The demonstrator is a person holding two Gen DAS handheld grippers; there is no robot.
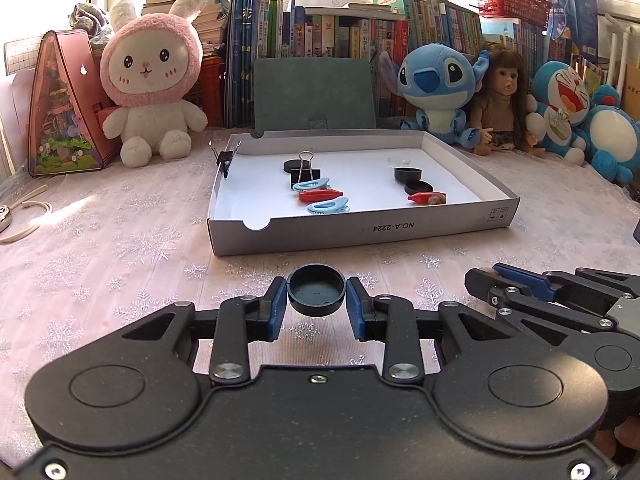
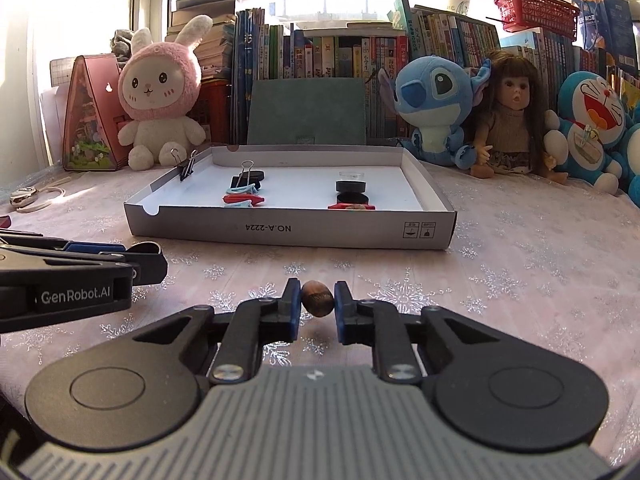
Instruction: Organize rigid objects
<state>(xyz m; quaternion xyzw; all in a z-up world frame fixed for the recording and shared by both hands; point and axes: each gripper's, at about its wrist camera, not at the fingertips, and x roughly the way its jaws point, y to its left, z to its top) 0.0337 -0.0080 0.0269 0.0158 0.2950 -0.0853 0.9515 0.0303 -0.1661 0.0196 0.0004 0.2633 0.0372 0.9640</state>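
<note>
In the left wrist view, the left claw (image 1: 316, 303) is gripping a black round cap (image 1: 316, 295) between its blue pads (image 1: 275, 307), closed only as far as the cap's width allows. The cap is sitting just in front of the white cardboard tray (image 1: 360, 227), above the snowflake-patterned surface (image 1: 120, 248). Inside the tray, a binder clip (image 1: 305, 172), blue hair clips (image 1: 329, 205), a red piece (image 1: 320, 195) and other black caps (image 1: 407, 173) are lying. The right claw (image 1: 486, 280) is showing at the right of the tray's near wall.

In the right wrist view, the right claw (image 2: 317, 303) is pinching a small brown nut-like object (image 2: 317, 300), its jaws nearly shut around it, in front of the tray (image 2: 288, 229). The left claw (image 2: 152, 258) is reaching in to the left of the tray's near corner, a dark rim showing at its tip.
</note>
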